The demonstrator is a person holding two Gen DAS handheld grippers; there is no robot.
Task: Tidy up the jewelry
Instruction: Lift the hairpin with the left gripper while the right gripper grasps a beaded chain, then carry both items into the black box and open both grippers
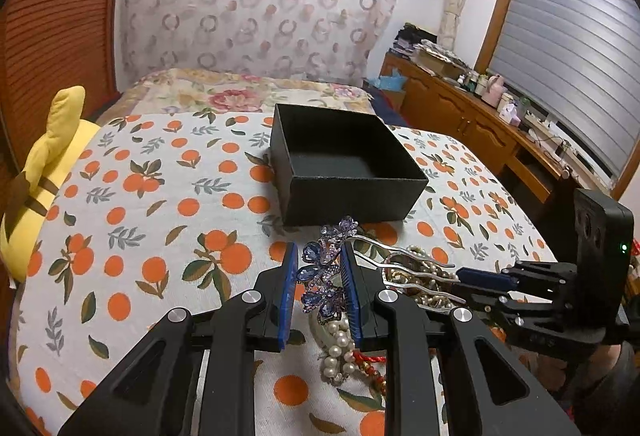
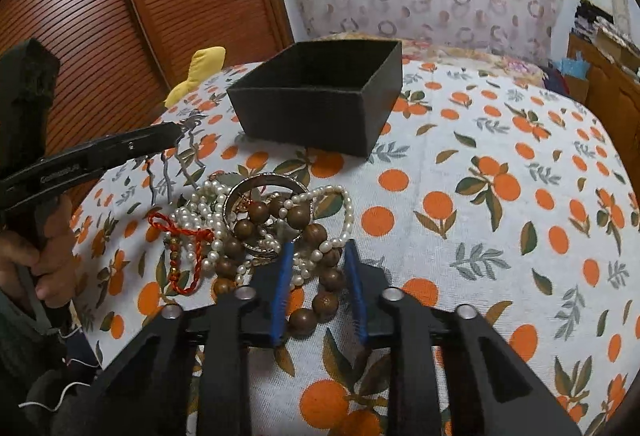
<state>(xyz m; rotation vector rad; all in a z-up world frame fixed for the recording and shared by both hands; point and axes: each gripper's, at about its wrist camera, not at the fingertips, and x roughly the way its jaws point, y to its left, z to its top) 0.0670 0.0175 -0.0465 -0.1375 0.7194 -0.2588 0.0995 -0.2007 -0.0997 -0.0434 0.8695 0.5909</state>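
Note:
My left gripper [image 1: 319,246] is shut on a purple butterfly hair comb [image 1: 320,276], whose silver prongs [image 1: 400,268] stick out to the right above the bed. The same comb [image 2: 168,176] hangs from that gripper [image 2: 176,132] at the left of the right wrist view. An open, empty black box [image 1: 352,200] [image 2: 304,120] stands just beyond. My right gripper [image 2: 318,246] [image 1: 460,280] is down in the jewelry pile, its blue pads closed against a wooden bead bracelet [image 2: 326,302] and some pearl strands [image 2: 200,212].
The pile also holds a silver bangle [image 2: 236,192] and a red cord charm [image 2: 180,236]. All lies on an orange-print bedspread [image 1: 160,196]. A yellow plush toy [image 1: 48,164] sits at the left edge, a cluttered wooden dresser [image 1: 460,108] at the right. A person's hand [image 2: 44,248] grips the left tool.

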